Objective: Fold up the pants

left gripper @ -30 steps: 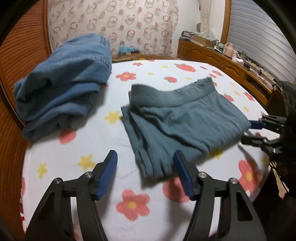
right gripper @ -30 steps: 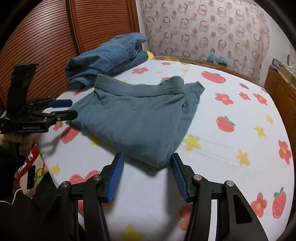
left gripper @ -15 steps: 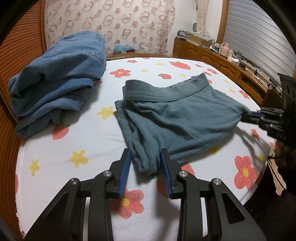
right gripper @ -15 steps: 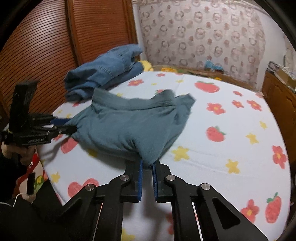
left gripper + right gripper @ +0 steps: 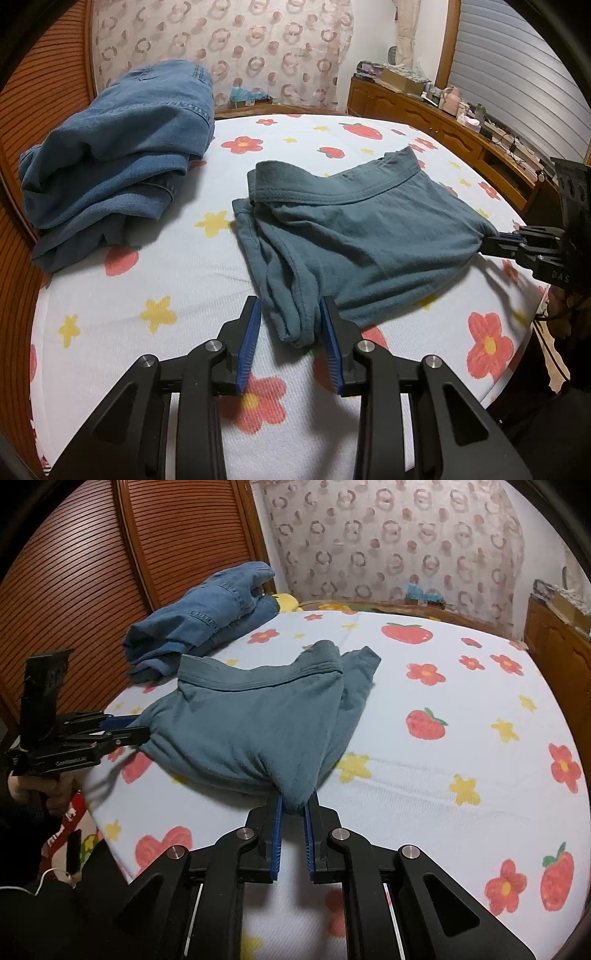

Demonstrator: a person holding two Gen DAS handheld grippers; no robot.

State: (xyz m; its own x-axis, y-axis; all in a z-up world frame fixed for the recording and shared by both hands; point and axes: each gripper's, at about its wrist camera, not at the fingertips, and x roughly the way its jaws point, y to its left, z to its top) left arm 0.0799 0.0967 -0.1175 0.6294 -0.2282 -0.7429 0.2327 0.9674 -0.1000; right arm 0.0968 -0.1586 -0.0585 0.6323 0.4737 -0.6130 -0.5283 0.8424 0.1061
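A bedroom in a home; a bed [image 5: 192,258] fills most of both views, its white sheet printed with red flowers, strawberries and yellow stars; clothes lie on it, among them a heap of blue jeans [image 5: 114,155]; behind hangs a curtain [image 5: 399,535] patterned with rings; a slatted wooden door [image 5: 110,554] stands to one side; a long low wooden cabinet [image 5: 443,129] along the wall carries household clutter.

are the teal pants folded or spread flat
Folded. The teal pants lie doubled in stacked layers on the bed sheet, the waistband across the far edge.
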